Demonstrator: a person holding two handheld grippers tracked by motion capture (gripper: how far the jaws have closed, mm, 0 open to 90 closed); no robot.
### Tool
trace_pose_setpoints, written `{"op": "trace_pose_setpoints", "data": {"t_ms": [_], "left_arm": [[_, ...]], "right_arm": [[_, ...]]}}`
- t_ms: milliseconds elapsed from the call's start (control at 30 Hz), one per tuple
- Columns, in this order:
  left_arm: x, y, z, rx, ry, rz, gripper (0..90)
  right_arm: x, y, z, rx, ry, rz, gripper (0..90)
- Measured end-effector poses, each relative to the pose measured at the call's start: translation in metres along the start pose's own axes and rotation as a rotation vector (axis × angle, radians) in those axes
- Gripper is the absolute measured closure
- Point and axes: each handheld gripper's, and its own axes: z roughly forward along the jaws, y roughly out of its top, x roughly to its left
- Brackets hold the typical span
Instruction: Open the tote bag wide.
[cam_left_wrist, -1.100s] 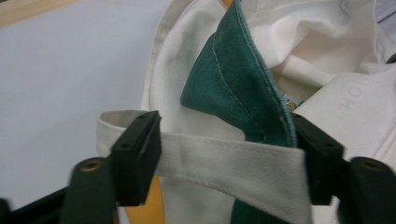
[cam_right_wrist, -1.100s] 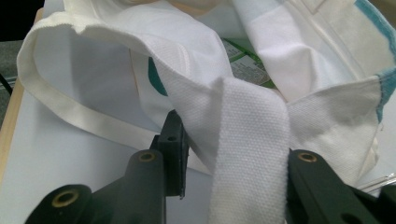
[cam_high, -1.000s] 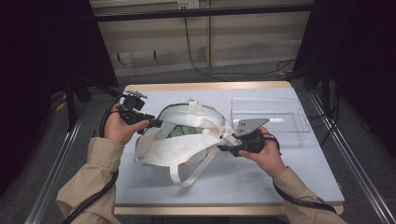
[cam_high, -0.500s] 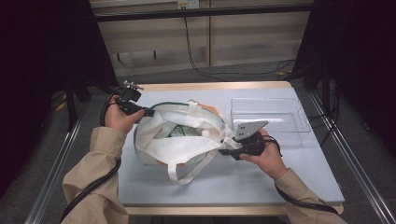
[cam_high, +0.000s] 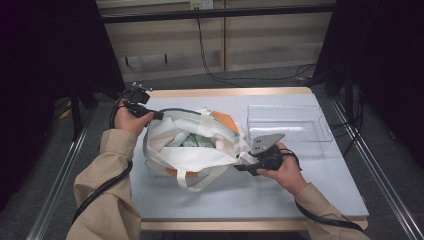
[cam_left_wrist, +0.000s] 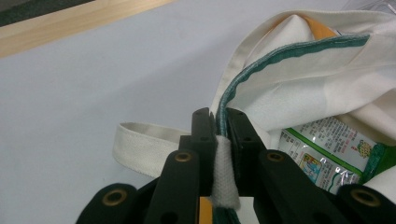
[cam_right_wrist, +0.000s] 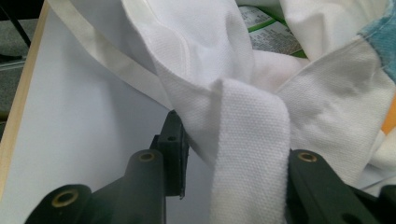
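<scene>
While I watch from the high view, the cloth bag lies on the table, left of centre, with its mouth pulled apart between my two tools. My left gripper sits near the table's far left corner and holds the bag's rim there. My right gripper lies about mid-table and holds the opposite side of the rim. A clear plastic tray stands beside the bag, toward the far right corner. One strap trails from the bag toward the near edge.

From the left gripper view, the left gripper has just been closing; its jaws now stand nearly together, clamped on the bag's green-trimmed rim and a fold of white webbing. A printed packet lies inside the bag, just right of the jaws.

From the right gripper view, the right gripper is partly closed, with bunched white fabric and a broad strap filling the gap between its jaws; the cloth is gripped. A corner of the printed packet shows in the bag's mouth at the top.
</scene>
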Motion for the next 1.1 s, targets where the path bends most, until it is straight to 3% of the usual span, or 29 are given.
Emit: {"op": "trace_pose_setpoints", "data": {"t_ms": [333, 767, 1100], "left_arm": [[0.011, 0.000, 0.015, -0.023, 0.002, -0.042, 83.2], [0.020, -0.001, 0.027, -0.002, -0.003, -0.044, 83.2], [0.014, -0.005, 0.018, -0.024, -0.026, -0.036, 81.9]], "right_arm": [[0.001, -0.005, 0.007, 0.029, 0.029, -0.008, 62.6], [0.003, -0.012, 0.016, 0.091, 0.071, -0.038, 62.5], [0.001, -0.006, 0.011, 0.067, 0.049, 0.007, 58.3]]}}
